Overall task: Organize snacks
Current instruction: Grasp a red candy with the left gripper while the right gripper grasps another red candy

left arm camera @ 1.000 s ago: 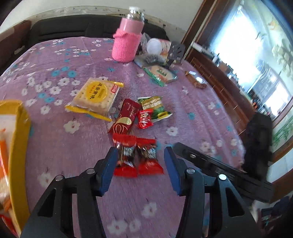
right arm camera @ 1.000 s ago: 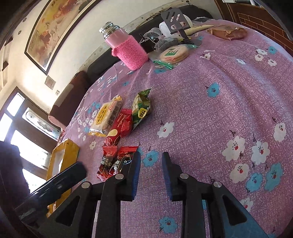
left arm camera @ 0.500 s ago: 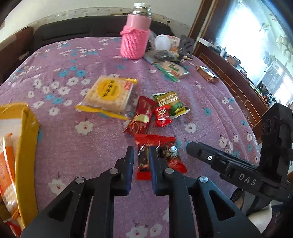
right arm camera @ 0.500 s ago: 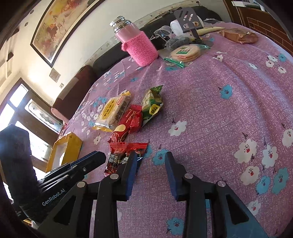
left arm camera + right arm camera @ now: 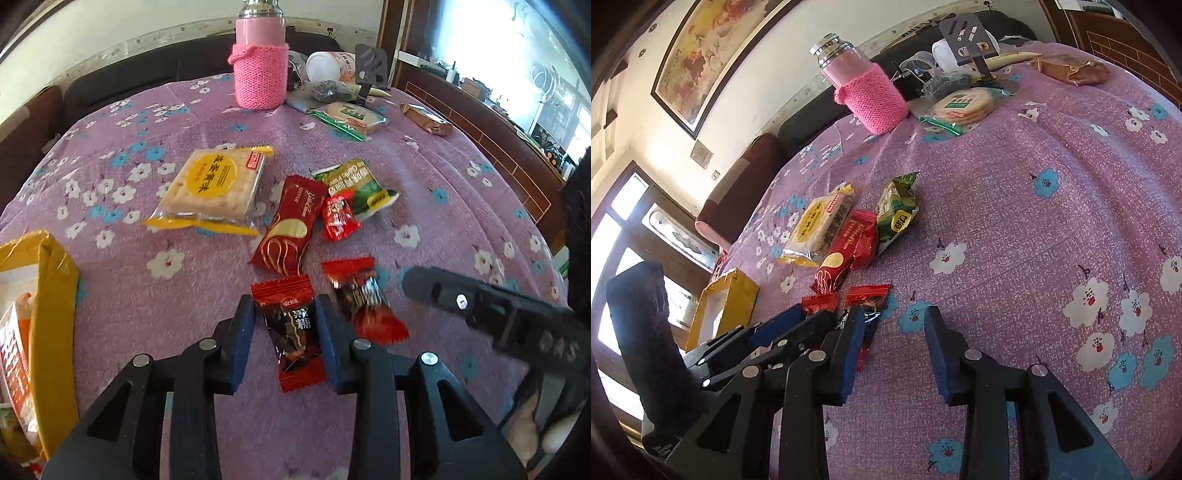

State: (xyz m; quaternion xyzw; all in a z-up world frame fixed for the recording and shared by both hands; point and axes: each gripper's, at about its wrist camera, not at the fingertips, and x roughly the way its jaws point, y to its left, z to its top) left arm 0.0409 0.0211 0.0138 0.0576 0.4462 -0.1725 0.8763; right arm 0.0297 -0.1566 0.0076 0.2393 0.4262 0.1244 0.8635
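A dark red candy [image 5: 293, 328] lies lengthwise between the blue pads of my left gripper [image 5: 284, 301]. The pads touch its sides while the jaws are opening a little. Its twin, a second red candy [image 5: 364, 299], lies on the purple flowered cloth [image 5: 424, 177] just to the right. One black finger [image 5: 461, 299] of the right gripper reaches in beside it. My right gripper [image 5: 894, 314] stands open over bare cloth, with the second candy [image 5: 868, 297] against the outside of its left finger. Further back lie a yellow cracker pack [image 5: 214, 184], a long red wafer pack [image 5: 290, 225], a small red sachet [image 5: 338, 218] and a green pack [image 5: 354, 184].
A yellow box [image 5: 51, 295] with snacks inside stands at the left edge. At the back are a pink knit-sleeved bottle [image 5: 262, 74], a round cracker pack [image 5: 351, 116], a brown packet [image 5: 426, 120] and a black stand [image 5: 371, 70]. A dark sofa lies behind the table.
The left jaws closed from wide to narrow, then widened slightly, and one candy now sits between the pads, apart from its twin. The right gripper stayed put and opened a little.
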